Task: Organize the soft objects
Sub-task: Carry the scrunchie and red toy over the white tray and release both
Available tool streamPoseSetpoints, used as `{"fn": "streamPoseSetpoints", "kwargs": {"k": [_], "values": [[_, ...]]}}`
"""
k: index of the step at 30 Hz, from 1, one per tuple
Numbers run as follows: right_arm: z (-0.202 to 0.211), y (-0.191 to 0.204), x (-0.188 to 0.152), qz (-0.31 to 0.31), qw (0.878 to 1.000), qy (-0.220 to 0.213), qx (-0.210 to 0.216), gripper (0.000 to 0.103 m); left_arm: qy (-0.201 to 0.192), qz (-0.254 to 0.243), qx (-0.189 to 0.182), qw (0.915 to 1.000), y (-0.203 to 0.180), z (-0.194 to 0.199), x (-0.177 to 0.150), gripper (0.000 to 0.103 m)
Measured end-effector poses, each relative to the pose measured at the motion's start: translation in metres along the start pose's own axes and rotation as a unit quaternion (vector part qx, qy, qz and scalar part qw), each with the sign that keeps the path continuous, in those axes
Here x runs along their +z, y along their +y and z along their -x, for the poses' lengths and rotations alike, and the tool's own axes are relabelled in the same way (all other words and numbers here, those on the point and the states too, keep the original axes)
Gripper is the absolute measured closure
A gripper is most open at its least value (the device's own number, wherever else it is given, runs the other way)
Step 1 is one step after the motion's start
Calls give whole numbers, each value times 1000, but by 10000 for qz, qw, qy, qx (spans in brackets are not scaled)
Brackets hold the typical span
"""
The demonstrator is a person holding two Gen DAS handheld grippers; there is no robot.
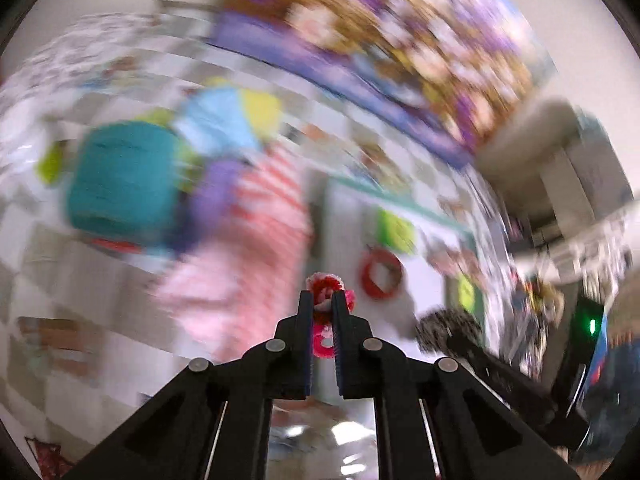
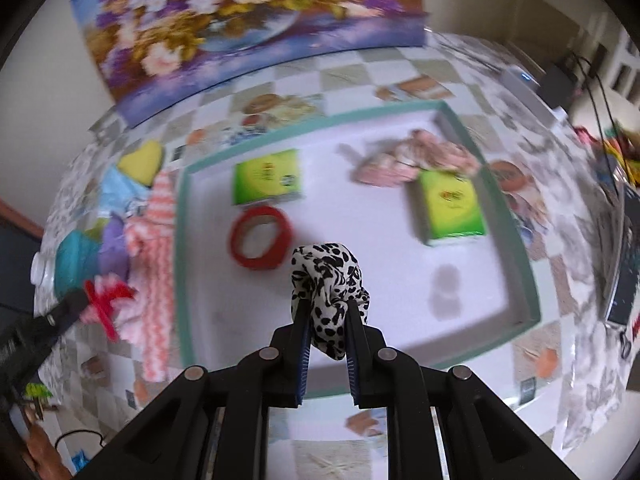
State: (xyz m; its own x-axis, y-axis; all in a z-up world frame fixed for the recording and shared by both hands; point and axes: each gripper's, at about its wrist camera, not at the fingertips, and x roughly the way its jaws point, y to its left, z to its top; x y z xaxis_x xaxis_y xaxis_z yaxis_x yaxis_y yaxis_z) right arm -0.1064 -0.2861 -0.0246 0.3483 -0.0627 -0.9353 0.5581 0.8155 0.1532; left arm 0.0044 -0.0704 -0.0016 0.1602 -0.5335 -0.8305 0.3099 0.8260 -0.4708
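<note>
In the left wrist view, which is blurred, my left gripper (image 1: 323, 299) is shut on a fluffy red and pink scrunchie (image 1: 325, 280), held above the table beside the tray's left edge. The right wrist view shows my right gripper (image 2: 328, 309) shut on a black-and-white spotted scrunchie (image 2: 325, 276), hanging over the white tray (image 2: 180, 240) with a teal rim. Inside the tray lie two green tissue packs (image 2: 266, 178) (image 2: 452, 208), a red ring (image 2: 260, 238) and a bunched pink cloth (image 2: 416, 158). My left gripper (image 2: 82, 300) with its red scrunchie (image 2: 108, 294) shows at the left.
A heap of soft items lies left of the tray: a pink striped cloth (image 2: 154, 248), a purple piece (image 2: 114, 252), a teal one (image 2: 74, 258), a light blue one (image 2: 120, 192) and a yellow heart (image 2: 142, 162). A floral picture (image 2: 240, 20) stands behind. Cables and boxes crowd the right edge (image 2: 616, 240).
</note>
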Motion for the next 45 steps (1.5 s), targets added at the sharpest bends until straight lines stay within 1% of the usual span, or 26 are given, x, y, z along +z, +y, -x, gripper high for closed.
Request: {"fn": "streamPoseSetpoints", "kwargs": {"k": [3,5,7,9,10,11,13,14,15,17,18,19,20,22,23,25,26,29,31,33,36,40,45], "values": [[1,-16,0,-129,9999,-25,-52,84,374,-307,-154,9987,-29,-25,-11,94],[3,-23,1,-180,9998,-46,-121,83,532,-474,-139,9974,-42,-38,-17,94],[3,-29,1,-217,9996,-58,-180,83,610,-583,-116,9964,-50,-45,-21,94],[5,-34,2,-253,9994,-87,-224,83,688,-598,-136,9957,-55,-55,-21,94],[6,-35,2,-261,9993,-100,-234,83,745,-580,-168,9954,-55,-59,-21,92],[7,-37,3,-281,9992,-115,-250,79,834,-516,-204,9950,-55,-65,-21,89],[9,-41,4,-347,9988,-154,-298,62,941,-348,-215,9947,-50,-68,-20,57],[10,-42,4,-372,9987,-173,-318,46,935,-269,-214,9950,-47,-67,-19,53],[12,-42,4,-396,9985,-205,-333,41,896,-194,-216,9956,-43,-64,-17,52],[15,-39,5,-396,9984,-277,-308,41,766,-119,-106,9969,-36,-56,-13,52],[17,-37,5,-368,9984,-308,-284,41,699,-85,-26,9975,-33,-51,-12,49],[18,-34,5,-328,9985,-337,-278,41,603,-19,186,9980,-27,-45,-9,43],[19,-30,5,-269,9986,-353,-298,41,522,38,424,9977,-21,-39,-7,40],[19,-20,5,-91,9988,-363,-330,39,417,119,766,9961,-11,-32,-4,37],[19,-16,4,-33,9988,-357,-345,35,376,200,929,9948,-4,-28,-3,36],[16,-5,3,99,9988,-334,-337,34,348,372,1141,9922,10,-22,-2,25],[16,-2,3,148,9989,-326,-317,32,327,458,1231,9908,17,-18,-1,23],[15,10,1,277,9987,-329,-286,27,284,628,1357,9884,34,-11,-2,19],[15,19,0,347,9985,-340,-246,27,293,687,1368,9878,40,-9,-2,15],[14,29,-1,412,9985,-330,-135,27,295,707,1368,9876,45,-7,-2,14],[10,45,-3,509,9983,-281,-50,27,263,744,1444,9864,50,-4,2,13],[2,67,-7,666,9976,-163,58,27,224,924,1470,9846,63,-1,2,13],[-8,94,-11,908,9957,-72,143,27,309,1098,1552,9813,78,-5,2,13]]}}
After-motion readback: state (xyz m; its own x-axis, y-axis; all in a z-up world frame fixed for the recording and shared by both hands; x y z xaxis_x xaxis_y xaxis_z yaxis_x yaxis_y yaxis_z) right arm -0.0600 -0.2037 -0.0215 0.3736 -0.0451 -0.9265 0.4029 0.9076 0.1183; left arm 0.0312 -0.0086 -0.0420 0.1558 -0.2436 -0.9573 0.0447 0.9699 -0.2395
